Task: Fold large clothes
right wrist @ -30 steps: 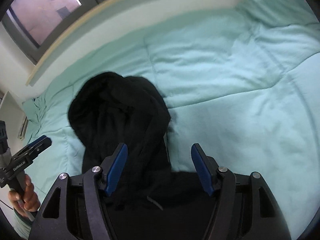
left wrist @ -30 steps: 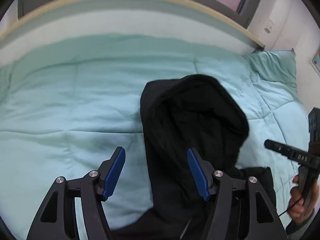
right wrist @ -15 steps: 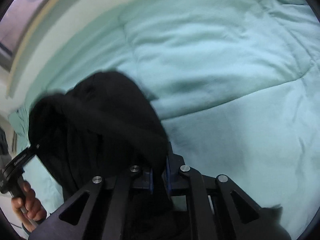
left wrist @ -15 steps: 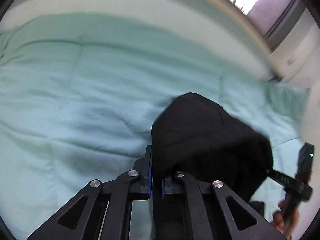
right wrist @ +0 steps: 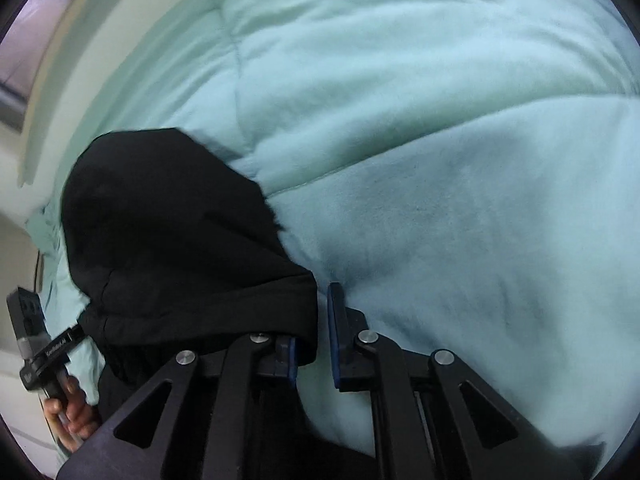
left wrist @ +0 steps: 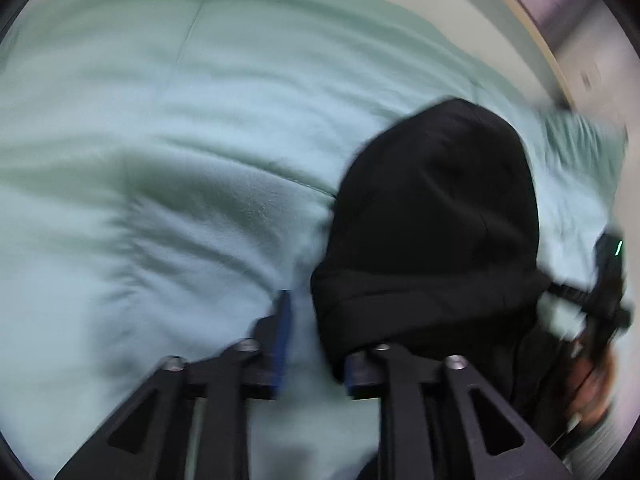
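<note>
Bed with a mint-green quilt (right wrist: 460, 160) fills both views. Left claw (left wrist: 316, 340) stands partly open; black hoodie (left wrist: 436, 220) fabric drapes over its right finger, grip not discernible. Right claw (right wrist: 312, 336) likewise partly open, hoodie hem over its left finger. Beyond the claws the hood (right wrist: 160, 208) rests on the quilt; window frame (right wrist: 24, 60) farthest.

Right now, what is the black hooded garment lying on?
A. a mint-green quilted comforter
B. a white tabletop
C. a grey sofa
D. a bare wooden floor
A: the black hooded garment rests on the mint-green quilted comforter, which fills both wrist views.
</note>
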